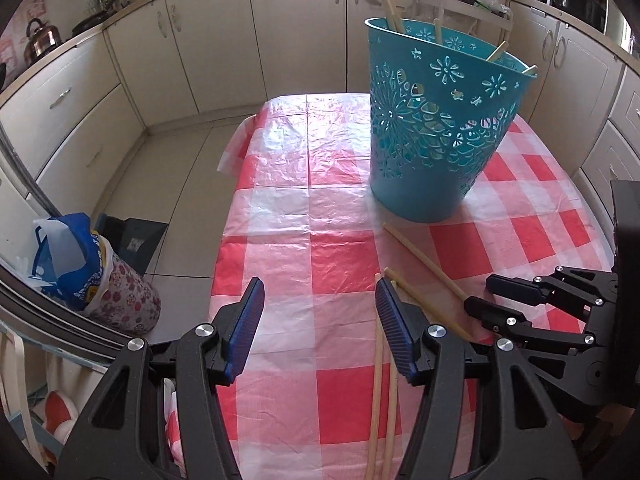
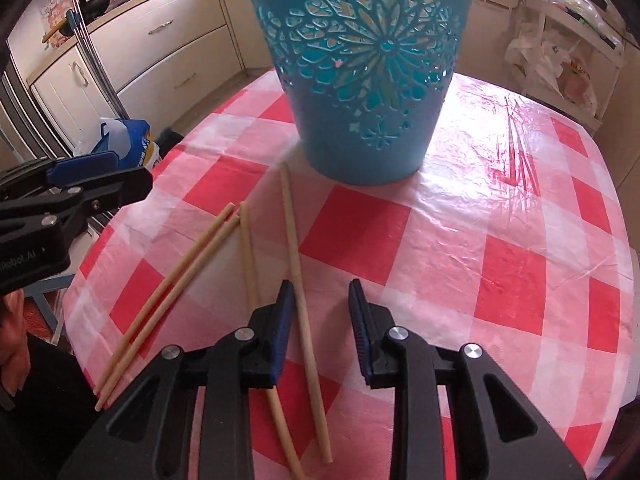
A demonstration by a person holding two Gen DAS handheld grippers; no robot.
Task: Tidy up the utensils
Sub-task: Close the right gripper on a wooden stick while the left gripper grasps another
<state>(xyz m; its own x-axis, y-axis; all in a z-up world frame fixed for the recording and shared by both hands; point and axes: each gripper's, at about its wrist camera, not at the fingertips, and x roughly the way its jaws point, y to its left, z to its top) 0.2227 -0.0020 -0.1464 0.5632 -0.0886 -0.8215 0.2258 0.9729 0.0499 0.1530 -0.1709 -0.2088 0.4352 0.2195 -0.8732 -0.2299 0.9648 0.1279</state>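
Observation:
A teal cut-out basket point(image 1: 436, 128) point(image 2: 360, 80) stands on the red-and-white checked tablecloth point(image 1: 304, 208) with several chopsticks poking out of its top. More pale wooden chopsticks lie loose in front of it. My right gripper point(image 2: 320, 312) hangs low over one chopstick point(image 2: 298, 280), which lies between its narrowed jaws next to the left pad without being pressed. A second chopstick point(image 2: 249, 256) runs under that left finger. A pair of chopsticks point(image 2: 172, 292) point(image 1: 378, 380) lies further left, under the right finger of my left gripper point(image 1: 320, 308), which is open and holds nothing.
The table's left edge drops to a tiled floor with a blue-and-white bag point(image 1: 68, 256) on a flowered bin. Cream cabinets point(image 1: 192, 56) line the walls. A white rack with plastic bags point(image 2: 560, 60) stands behind the table. The two grippers are close side by side.

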